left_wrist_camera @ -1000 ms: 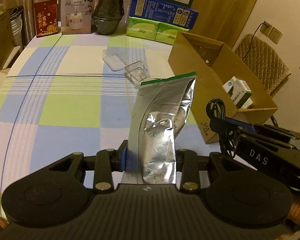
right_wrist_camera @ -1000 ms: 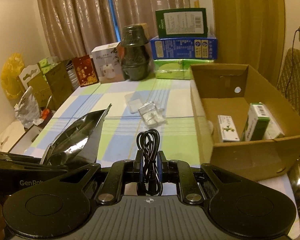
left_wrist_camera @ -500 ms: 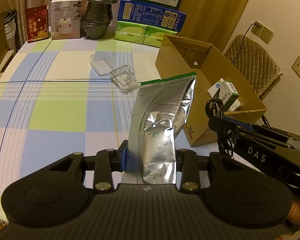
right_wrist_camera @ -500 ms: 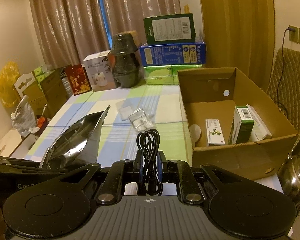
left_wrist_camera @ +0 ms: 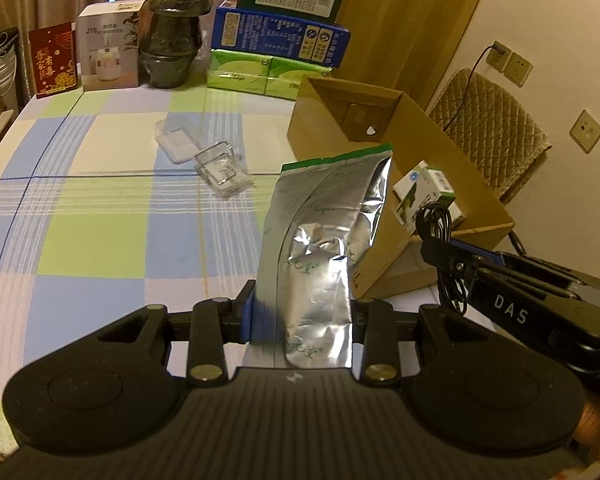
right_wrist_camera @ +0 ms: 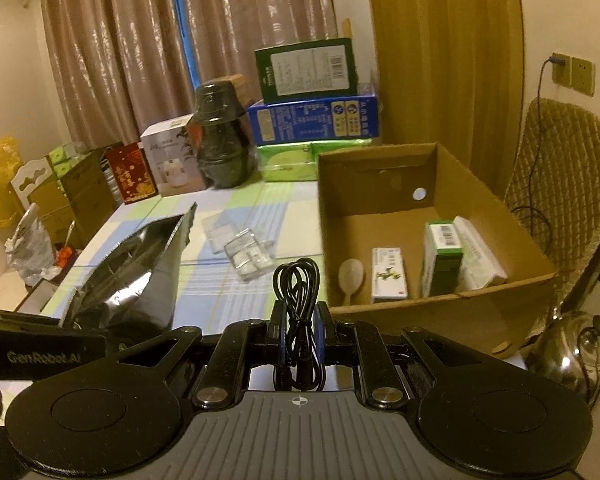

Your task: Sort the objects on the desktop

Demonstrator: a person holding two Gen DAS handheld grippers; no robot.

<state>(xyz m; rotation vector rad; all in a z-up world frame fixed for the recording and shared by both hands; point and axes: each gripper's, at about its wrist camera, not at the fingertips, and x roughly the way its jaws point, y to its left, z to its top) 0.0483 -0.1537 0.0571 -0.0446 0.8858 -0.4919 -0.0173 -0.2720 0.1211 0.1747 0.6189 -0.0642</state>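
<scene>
My left gripper is shut on a silver foil pouch with a green top edge, held upright above the checked tablecloth, left of the open cardboard box. The pouch also shows in the right wrist view. My right gripper is shut on a coiled black cable, held just in front of the box's near left corner. The cable also shows in the left wrist view. Inside the box lie small medicine cartons and a wooden spoon.
Clear plastic cases lie mid-table. At the back stand a dark wrapped pot, a white box, a red card and stacked blue and green boxes. A quilted chair and a metal kettle are to the right.
Both grippers have risen and pulled back a little with their loads; the table and the box look farther and lower, and more of the box's inside shows.
</scene>
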